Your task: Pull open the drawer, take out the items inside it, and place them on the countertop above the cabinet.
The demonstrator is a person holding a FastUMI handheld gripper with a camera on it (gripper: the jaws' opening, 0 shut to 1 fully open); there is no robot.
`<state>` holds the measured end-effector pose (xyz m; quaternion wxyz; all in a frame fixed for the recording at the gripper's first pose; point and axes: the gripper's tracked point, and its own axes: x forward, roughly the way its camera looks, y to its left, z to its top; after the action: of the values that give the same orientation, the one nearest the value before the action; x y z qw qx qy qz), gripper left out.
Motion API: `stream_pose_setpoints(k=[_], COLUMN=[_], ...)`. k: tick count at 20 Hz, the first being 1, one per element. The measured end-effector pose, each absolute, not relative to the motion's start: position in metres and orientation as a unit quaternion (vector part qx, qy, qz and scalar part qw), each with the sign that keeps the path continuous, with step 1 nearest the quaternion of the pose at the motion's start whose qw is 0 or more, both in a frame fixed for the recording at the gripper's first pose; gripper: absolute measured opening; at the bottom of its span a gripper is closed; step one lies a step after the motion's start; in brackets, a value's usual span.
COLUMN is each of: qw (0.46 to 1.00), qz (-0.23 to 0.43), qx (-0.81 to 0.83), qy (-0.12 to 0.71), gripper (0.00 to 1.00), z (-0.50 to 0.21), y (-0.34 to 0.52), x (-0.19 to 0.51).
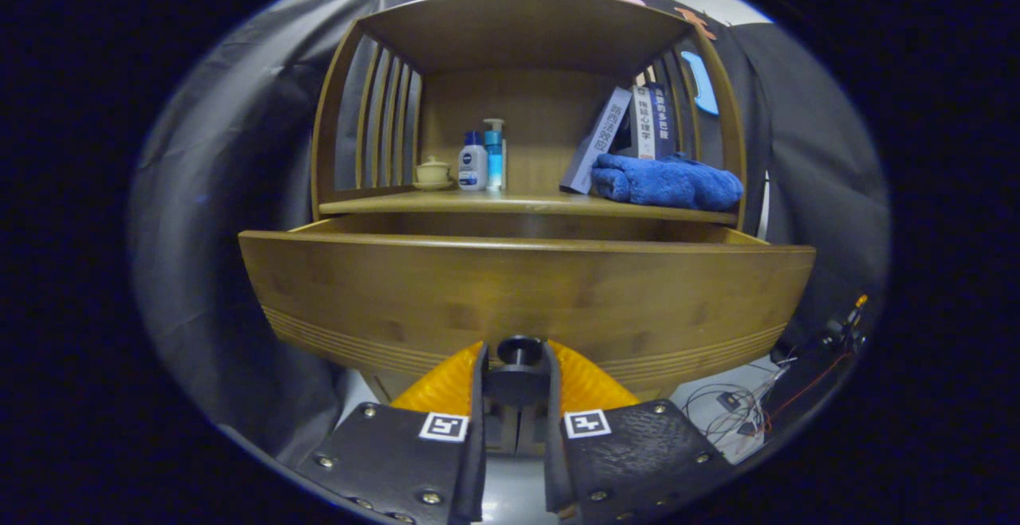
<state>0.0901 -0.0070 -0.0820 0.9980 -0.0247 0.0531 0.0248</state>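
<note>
A wooden cabinet's drawer (526,290) is pulled partly out toward me, its broad front panel just ahead of the fingers. A dark round knob (519,350) on the lower middle of that panel sits between my fingers, and my gripper (517,370) is shut on it. The drawer's inside is hidden behind the front panel. Above the drawer runs the countertop (526,204), which carries a folded blue towel (668,181) on its right side.
On the countertop also stand a small lidded cup (433,173), a white bottle (472,163) and a blue pump bottle (495,155) at the back left, with leaning books (629,133) at the back right. Cables (737,409) lie on the floor to the lower right.
</note>
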Motion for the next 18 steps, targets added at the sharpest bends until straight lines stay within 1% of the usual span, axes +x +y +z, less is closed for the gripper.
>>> stream_pose_setpoints(k=[6, 7, 14, 18], qw=[0.997, 0.997, 0.997, 0.995], qz=[0.019, 0.018, 0.018, 0.022], qx=[-0.041, -0.038, -0.009, -0.007], qy=[0.061, 0.064, 0.074, 0.095], gripper=[0.3, 0.24, 0.23, 0.23], z=[-0.086, -0.089, -0.095, -0.099], y=[-0.009, -0.009, -0.009, -0.009], x=[0.057, 0.053, 0.021, 0.011])
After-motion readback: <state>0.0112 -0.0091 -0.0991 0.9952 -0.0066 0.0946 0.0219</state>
